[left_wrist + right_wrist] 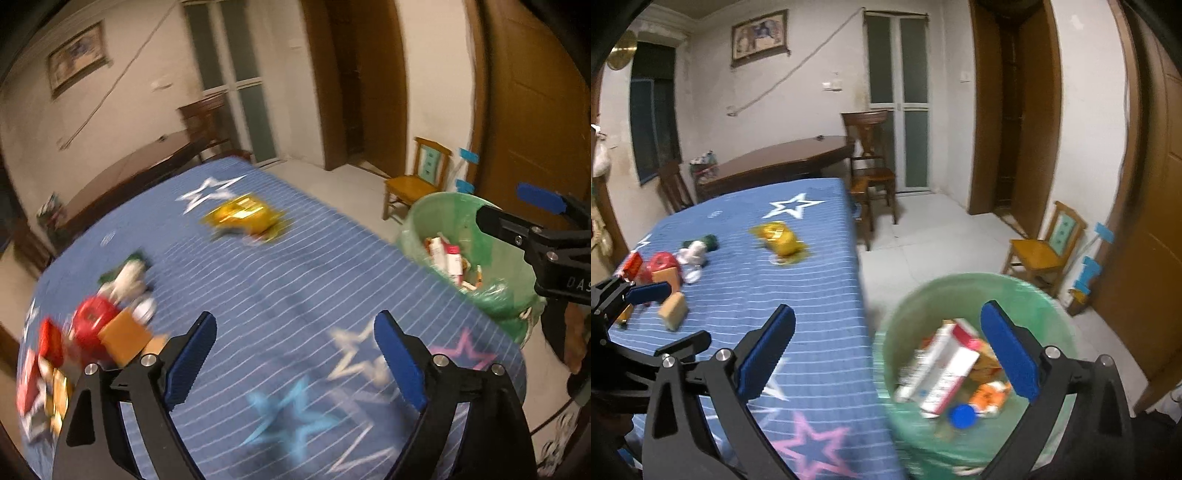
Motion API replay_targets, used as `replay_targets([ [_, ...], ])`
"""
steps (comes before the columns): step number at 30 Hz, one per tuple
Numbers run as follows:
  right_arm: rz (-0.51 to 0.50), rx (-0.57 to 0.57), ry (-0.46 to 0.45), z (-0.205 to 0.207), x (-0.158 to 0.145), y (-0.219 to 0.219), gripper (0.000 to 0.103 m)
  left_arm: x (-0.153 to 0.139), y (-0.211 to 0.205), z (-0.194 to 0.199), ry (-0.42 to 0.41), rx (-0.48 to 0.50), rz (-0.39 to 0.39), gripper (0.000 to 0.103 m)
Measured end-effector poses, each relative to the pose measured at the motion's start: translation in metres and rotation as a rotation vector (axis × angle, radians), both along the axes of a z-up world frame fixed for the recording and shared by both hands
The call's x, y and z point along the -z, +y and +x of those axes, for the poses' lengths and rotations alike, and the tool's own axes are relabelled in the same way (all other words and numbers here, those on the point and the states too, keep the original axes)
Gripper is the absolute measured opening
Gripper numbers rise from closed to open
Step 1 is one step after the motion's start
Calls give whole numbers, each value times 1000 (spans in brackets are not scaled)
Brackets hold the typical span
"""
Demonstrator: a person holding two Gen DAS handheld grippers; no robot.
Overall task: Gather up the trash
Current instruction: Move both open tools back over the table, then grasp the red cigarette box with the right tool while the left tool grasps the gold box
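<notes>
My left gripper [295, 354] is open and empty above a table with a blue star-patterned cloth [280, 280]. Trash lies ahead and left of it: a yellow wrapper [243, 218], a green-and-white piece [127, 277], a red round item [90, 325] and an orange box [125, 339]. My right gripper [886, 350] stands open with nothing in it over the near rim of a green-lined bin [960, 284] beside the table. A blurred white-and-red box [945, 369] lies inside among other trash. The yellow wrapper [779, 240] shows on the cloth [798, 295].
The bin [443, 210] stands on the tiled floor off the table's right edge. A small wooden chair [1041, 251] is beyond it near a brown door. A dark wooden table [783, 155] and dark chair [871, 166] stand behind the blue table.
</notes>
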State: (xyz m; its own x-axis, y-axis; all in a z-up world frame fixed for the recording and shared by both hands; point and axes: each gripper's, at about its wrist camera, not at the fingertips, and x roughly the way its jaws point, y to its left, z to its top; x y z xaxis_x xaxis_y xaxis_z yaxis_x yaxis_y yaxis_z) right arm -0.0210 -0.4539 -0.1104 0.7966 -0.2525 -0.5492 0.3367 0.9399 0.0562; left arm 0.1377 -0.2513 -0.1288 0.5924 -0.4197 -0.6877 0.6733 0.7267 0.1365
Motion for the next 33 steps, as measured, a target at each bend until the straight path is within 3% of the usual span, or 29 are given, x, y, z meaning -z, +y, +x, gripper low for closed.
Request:
replay_targets([
  [12,117,-192,33,43,17,96,97,-1,180,22,21,-300,-103,90],
  [21,51,-490,18,82,3,211,97,11,328,28,21,-543,-124,90],
  [24,59,-588,-2,103,-7,247,97,14,365,24,55,-582,-177,90],
  [27,61,-686,14,133,-10,282,84,15,380,20,64,-573,-210,90],
  [29,18,-730,60,159,-6,310,64,15,379,21,70,-567,-221,87],
  [31,-34,-745,98,177,2,326,54,15,375,24,84,-538,-242,82],
  [33,-56,-729,125,193,9,334,52,16,370,31,118,-515,-263,79],
])
